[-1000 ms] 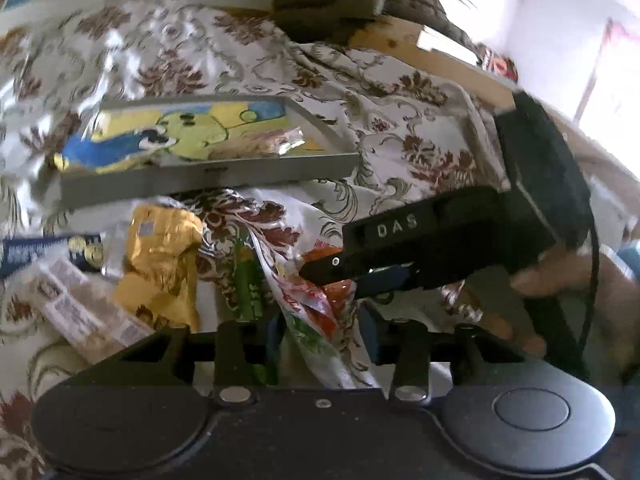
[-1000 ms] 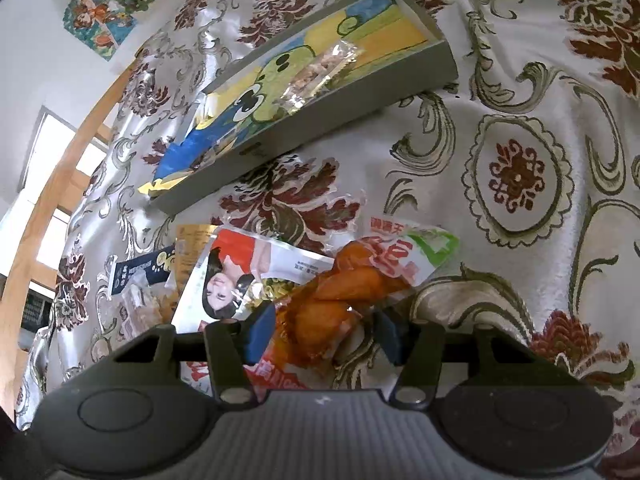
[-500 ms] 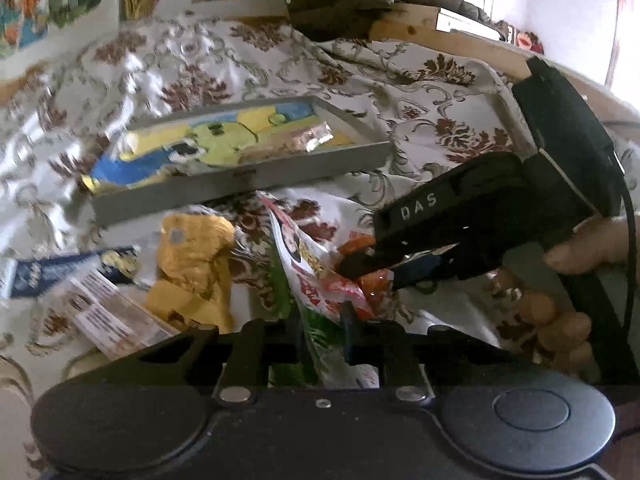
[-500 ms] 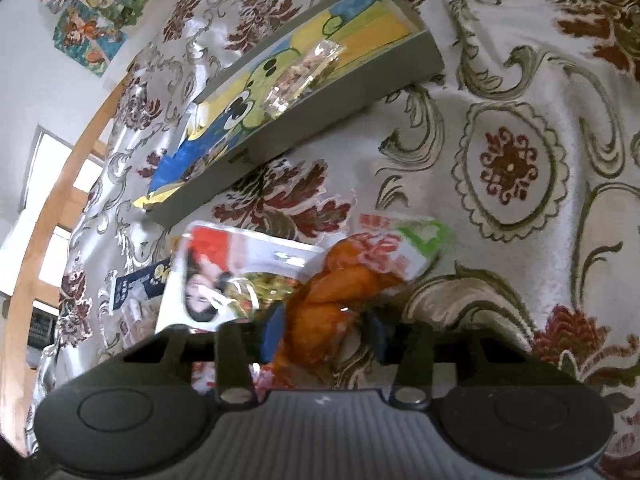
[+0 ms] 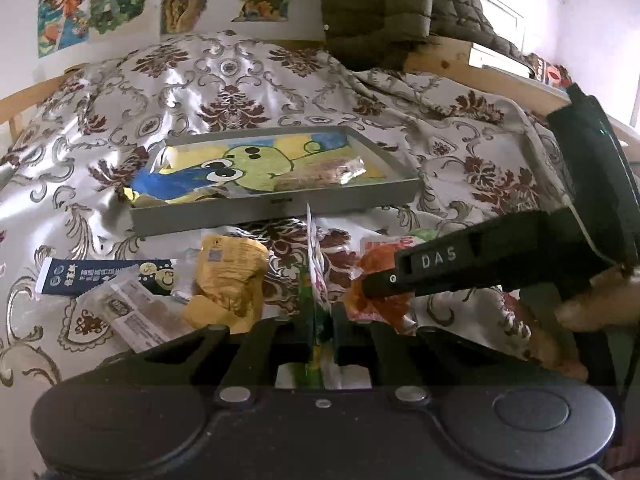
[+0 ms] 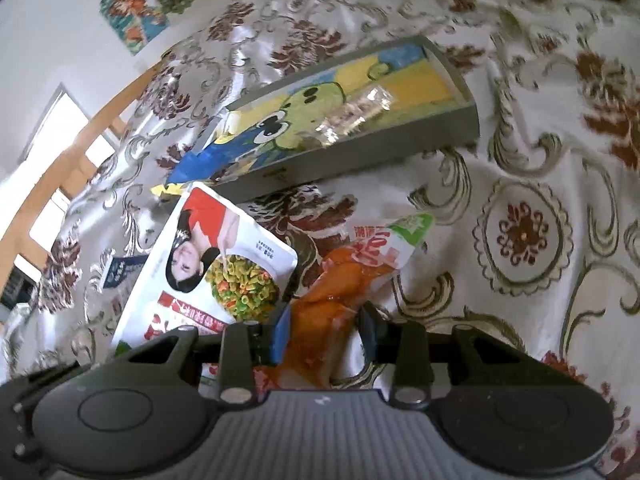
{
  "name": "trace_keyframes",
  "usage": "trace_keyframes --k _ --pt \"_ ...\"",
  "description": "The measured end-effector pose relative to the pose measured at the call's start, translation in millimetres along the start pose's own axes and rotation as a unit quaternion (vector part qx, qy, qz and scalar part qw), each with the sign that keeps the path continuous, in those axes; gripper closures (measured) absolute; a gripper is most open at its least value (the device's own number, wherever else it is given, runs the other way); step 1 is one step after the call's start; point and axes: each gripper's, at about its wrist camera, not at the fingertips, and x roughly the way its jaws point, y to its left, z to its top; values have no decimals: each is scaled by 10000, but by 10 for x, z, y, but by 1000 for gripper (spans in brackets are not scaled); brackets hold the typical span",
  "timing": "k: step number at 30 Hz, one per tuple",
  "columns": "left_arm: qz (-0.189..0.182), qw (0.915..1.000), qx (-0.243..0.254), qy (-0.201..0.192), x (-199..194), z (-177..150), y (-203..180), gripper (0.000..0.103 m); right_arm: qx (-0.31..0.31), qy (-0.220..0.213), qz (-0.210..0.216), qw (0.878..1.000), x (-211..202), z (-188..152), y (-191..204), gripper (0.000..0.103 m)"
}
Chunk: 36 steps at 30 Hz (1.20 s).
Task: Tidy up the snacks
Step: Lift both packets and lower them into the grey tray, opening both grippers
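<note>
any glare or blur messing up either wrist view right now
Left wrist view: window at upper right blown out, sheen on the floral satin cloth, fisheye bending at the edges. Right wrist view: top right cloth smeared by blur, glare on the clear snack packet in the grey cartoon-lined tray.

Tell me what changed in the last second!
The left gripper shut its fingers on the white pouch and tipped it up on edge off the cloth. The right gripper narrowed around the orange pack, though its fingers do not look fully closed. The tray, the clear packet inside it and the yellow bag stayed put.
</note>
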Motion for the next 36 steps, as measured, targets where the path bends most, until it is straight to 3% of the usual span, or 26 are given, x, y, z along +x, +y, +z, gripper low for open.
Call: trace_keyframes --k 5,14,16,17,18,22,28,36 --pt "38 9996 -39 -275 -85 27 8 96 -300 -282 -9 9992 -100 -12 110 63" --pt "38 9961 -554 -691 -214 107 154 96 -607 -503 -25 9969 -121 12 158 63" --pt "50 9952 -636 -736 -227 125 189 96 -743 -588 -81 9955 -108 22 183 64" --pt "55 9948 -689 -753 -228 135 209 96 -865 -666 -139 9939 -105 31 202 73" --pt "59 9944 -730 -764 -229 141 225 96 -967 -729 -196 9925 -93 55 223 74" --pt "97 9933 -817 -812 -222 168 274 96 -718 -738 -71 9947 -22 138 176 74" --pt "122 9908 -1002 -897 -240 204 368 96 -812 -777 -194 9935 1 148 227 75" --pt "168 9840 -1200 -1310 -327 390 516 96 -768 -1035 34 9917 -192 143 320 75"
